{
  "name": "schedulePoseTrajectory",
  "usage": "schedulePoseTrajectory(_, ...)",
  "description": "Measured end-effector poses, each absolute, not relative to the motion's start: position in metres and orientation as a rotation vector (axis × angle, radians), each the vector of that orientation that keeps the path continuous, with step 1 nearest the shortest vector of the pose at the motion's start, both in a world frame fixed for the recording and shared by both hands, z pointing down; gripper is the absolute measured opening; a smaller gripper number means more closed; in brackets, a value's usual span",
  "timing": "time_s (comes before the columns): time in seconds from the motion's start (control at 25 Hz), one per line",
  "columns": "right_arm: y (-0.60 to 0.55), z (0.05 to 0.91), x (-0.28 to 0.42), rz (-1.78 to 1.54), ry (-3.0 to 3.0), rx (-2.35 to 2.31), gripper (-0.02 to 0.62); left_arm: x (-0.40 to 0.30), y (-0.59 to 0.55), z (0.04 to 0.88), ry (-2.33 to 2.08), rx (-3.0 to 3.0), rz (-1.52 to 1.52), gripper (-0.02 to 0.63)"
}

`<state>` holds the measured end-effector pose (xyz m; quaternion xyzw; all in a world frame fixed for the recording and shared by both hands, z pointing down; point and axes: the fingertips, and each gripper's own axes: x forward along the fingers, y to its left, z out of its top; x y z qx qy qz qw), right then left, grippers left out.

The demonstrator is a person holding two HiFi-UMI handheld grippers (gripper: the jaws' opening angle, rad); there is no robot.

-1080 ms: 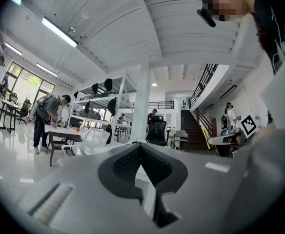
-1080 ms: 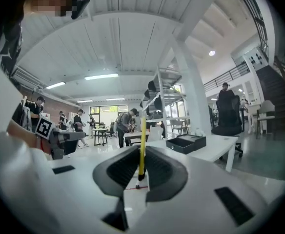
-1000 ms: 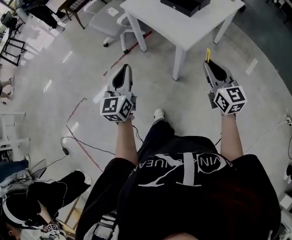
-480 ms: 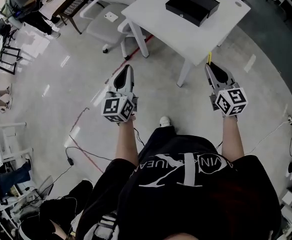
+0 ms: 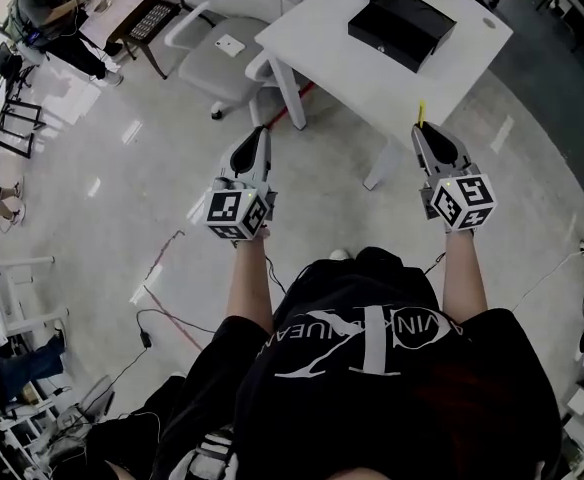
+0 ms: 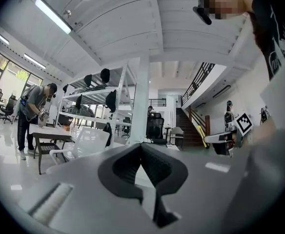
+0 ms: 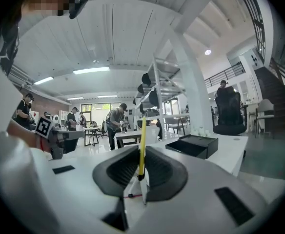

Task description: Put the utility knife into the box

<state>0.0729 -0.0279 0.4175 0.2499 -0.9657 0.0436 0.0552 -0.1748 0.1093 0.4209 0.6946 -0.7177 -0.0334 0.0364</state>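
Note:
A black box (image 5: 400, 26) lies open on the white table (image 5: 352, 63) ahead; the right gripper view also shows the box (image 7: 191, 146) to the right of the jaws. My right gripper (image 5: 421, 128) is shut on a thin yellow utility knife (image 7: 142, 143), whose tip (image 5: 421, 110) pokes out past the jaws just short of the table's near edge. My left gripper (image 5: 259, 133) hangs over the floor left of the table, shut with nothing in it; the left gripper's jaws (image 6: 141, 146) meet at their tips.
A white office chair (image 5: 217, 43) stands left of the table. Cables (image 5: 162, 318) trail over the floor at lower left. Desks with people (image 5: 47, 8) fill the far left. The person's foot (image 5: 340, 255) is on the floor below the grippers.
The person has stepped toward the table: table and box slid up and right in the head view. Both grippers stay held out in front, the knife tip now near the table's edge.

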Motion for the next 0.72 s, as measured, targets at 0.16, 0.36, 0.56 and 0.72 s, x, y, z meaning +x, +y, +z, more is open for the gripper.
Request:
schedulePoseTrajectory(0.16, -0.043, 0.414, 0.069, 0.141, -2.934, 0.797, 0.054, -0.179, 0.093, 0.421, -2.18, 2.159, -0.106, 0.011)
schedulePoseTrajectory(0.36, -0.061, 0.42, 0.062, 0.149, -2.908, 0.814, 0.054, -0.187, 0.071, 0.427, -2.149, 2.162, -0.125, 0.011)
schedulePoseTrajectory(0.56, -0.097, 0.422, 0.048, 0.146, -2.918, 0.818, 0.054, -0.195, 0.039, 0.431, -2.143, 2.171, -0.106, 0.011)
schedulePoseTrajectory(0.72, -0.129, 0.419, 0.021, 0.151, -2.93, 0.825, 0.054, -0.216, 0.012, 0.428, -2.133, 2.175, -0.088, 0.011)
